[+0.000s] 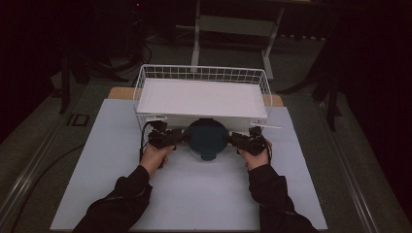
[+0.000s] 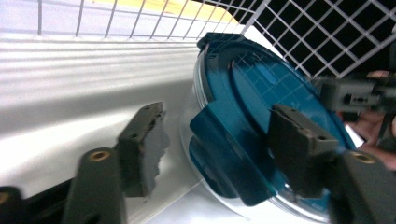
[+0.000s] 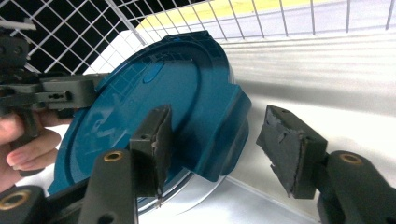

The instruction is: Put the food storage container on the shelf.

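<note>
My left gripper (image 2: 212, 140) and right gripper (image 3: 215, 140) stand open. Each straddles a side clasp of the blue lid (image 1: 206, 137) at centre frame, equally near.

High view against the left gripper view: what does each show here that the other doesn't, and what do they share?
High view alone: both forearms in dark sleeves, the whole white mat, the dark floor around the table, and the left gripper from outside.

Left gripper view alone: the open gap between its own jaws, one clip tab of the teal lid between them, and the clear rim under that lid.

Shared: the teal lid, the white wire basket, and the right gripper at the lid's opposite edge.
</note>
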### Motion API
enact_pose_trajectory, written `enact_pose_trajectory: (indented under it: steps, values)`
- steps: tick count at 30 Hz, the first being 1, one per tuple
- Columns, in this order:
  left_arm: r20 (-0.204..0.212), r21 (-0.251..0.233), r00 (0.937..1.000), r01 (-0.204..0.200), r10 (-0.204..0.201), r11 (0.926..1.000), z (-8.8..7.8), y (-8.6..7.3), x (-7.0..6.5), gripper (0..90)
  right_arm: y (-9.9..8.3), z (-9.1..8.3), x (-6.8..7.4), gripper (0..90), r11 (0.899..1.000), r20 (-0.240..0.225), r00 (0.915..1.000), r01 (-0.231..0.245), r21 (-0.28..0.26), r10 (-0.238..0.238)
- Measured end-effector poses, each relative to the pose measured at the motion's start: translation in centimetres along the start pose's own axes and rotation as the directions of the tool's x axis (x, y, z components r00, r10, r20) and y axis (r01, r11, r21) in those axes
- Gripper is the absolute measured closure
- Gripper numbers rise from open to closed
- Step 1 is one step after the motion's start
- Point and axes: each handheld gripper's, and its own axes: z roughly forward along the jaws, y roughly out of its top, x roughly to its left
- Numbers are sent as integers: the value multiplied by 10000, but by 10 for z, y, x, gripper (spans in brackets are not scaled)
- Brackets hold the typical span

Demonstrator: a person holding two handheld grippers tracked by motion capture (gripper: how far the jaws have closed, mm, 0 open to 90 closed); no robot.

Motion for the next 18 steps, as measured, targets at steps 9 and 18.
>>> enact_pose_trajectory:
  steps: [9, 18]
  values:
    - [732, -138, 9907, -1140, 1147, 9934, -17, 0, -18, 52, -4, -10, 14, 401, 9951, 331, 9946, 981, 129, -985]
    - [1000, 223, 9747, -2030, 1999, 9789, -38, -8, -46, 4, -11, -32, 33, 423, 9893, 311, 9889, 1453, 102, -1455]
